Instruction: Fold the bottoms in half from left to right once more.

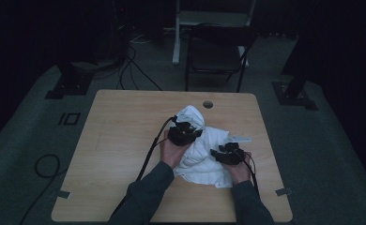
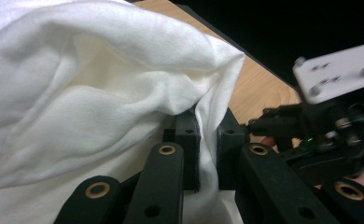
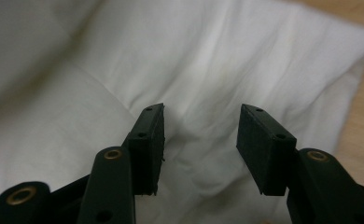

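A crumpled white cloth (image 1: 203,157) lies right of centre on the wooden table (image 1: 120,140). My left gripper (image 1: 183,133) rests on the cloth's upper left part. In the left gripper view this gripper (image 2: 208,126) is shut on a fold of the cloth (image 2: 101,93), which runs down between the pads. My right gripper (image 1: 228,154) sits on the cloth's right side. In the right gripper view its jaws (image 3: 201,126) stand open just above the wrinkled cloth (image 3: 208,60), with nothing pinched. The right gripper (image 2: 329,135) also appears in the left gripper view, close by.
A round cable hole (image 1: 208,104) sits near the table's far edge. A dark folding chair (image 1: 216,51) stands beyond the table. Cables (image 1: 47,164) trail on the floor at the left. Bare wood lies left of the cloth.
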A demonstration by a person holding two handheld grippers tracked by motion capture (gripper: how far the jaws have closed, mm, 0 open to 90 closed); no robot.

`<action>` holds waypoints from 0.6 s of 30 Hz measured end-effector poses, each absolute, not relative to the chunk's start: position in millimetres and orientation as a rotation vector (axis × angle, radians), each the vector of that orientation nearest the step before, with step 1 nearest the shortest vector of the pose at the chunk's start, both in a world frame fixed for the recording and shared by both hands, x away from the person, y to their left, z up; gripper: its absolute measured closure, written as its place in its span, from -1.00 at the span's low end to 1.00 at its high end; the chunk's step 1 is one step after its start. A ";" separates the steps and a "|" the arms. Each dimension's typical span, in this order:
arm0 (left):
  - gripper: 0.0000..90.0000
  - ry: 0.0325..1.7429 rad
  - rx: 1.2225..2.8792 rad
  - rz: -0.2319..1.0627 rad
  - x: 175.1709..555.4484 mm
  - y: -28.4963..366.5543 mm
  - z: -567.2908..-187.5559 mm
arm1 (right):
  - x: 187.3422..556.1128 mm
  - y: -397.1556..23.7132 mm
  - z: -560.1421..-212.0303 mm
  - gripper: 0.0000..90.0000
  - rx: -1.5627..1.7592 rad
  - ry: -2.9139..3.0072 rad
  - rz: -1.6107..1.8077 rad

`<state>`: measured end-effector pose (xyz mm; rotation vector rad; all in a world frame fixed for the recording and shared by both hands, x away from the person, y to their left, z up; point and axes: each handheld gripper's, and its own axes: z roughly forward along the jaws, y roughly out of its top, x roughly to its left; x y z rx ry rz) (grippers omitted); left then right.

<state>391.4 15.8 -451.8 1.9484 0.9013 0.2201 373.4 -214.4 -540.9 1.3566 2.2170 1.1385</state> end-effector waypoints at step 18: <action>0.75 0.897 1.965 0.209 394.3 10.4 -459.1 | 331.7 -215.4 -476.5 0.01 1.135 2.185 1.354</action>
